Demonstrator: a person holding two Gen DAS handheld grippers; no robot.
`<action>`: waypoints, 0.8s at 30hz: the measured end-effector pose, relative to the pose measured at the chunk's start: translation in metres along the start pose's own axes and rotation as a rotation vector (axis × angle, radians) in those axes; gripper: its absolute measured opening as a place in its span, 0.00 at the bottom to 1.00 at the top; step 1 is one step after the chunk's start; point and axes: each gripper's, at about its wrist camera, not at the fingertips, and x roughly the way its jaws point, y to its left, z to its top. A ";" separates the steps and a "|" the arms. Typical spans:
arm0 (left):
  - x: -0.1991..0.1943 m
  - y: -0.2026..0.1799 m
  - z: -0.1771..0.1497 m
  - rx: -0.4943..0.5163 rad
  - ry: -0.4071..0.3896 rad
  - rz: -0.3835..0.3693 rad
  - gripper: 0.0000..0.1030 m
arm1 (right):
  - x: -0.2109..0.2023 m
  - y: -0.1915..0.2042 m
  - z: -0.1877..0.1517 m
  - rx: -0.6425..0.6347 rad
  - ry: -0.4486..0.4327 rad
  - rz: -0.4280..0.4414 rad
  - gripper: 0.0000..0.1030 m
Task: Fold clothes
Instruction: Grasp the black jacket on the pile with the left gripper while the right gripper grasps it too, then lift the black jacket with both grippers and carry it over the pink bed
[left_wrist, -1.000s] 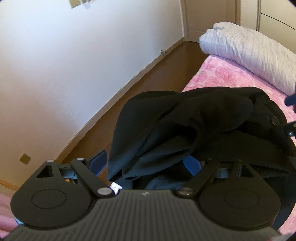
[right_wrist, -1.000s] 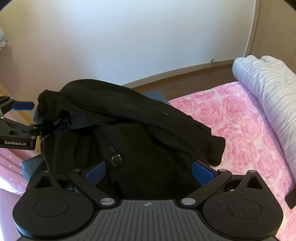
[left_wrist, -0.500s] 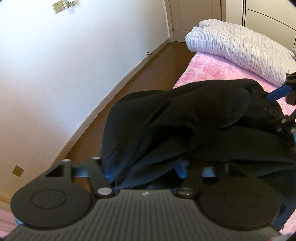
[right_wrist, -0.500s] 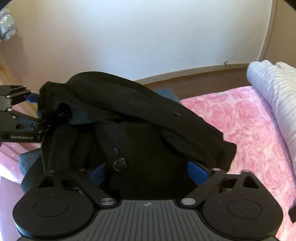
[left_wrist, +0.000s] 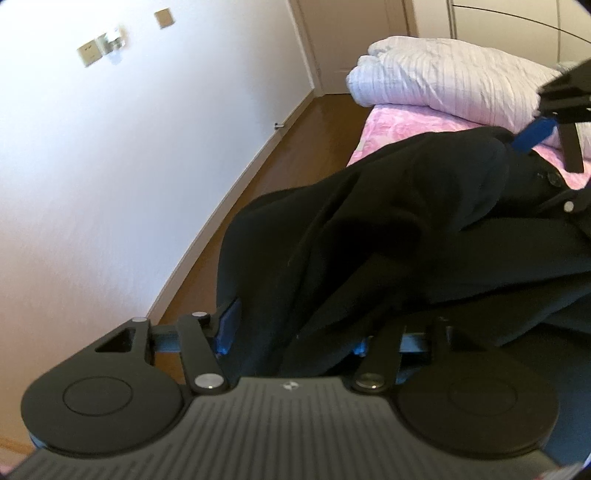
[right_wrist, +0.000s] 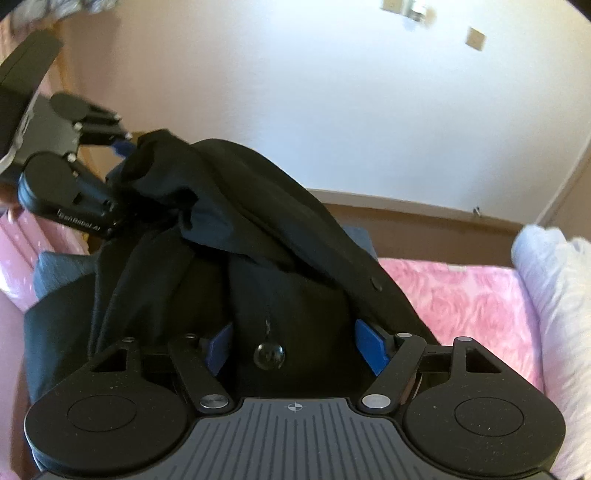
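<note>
We are holding a black garment (left_wrist: 388, 240) up off the pink flowered bed (right_wrist: 461, 295), probably so it hangs free and we can find its edges before laying it flat to fold. Our left gripper (left_wrist: 291, 332) is pinching a thick bunch of the cloth between its blue pads, and our right gripper (right_wrist: 295, 343) is clamping another bunch near a round black button (right_wrist: 268, 355). The cloth is looking soft, matte and heavy, draping in deep rumpled folds between the two grips. A white ribbed quilt (left_wrist: 450, 85) is lying bunched farther along the bed.
</note>
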 end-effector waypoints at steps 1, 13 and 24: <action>0.001 0.000 0.001 -0.001 -0.001 -0.009 0.35 | 0.004 -0.001 0.001 0.002 0.005 0.006 0.71; -0.057 0.003 0.039 -0.077 -0.152 -0.102 0.03 | -0.006 -0.014 0.000 0.080 -0.013 0.006 0.15; -0.175 -0.115 0.113 0.111 -0.410 -0.252 0.02 | -0.174 -0.036 -0.057 0.288 -0.242 -0.191 0.13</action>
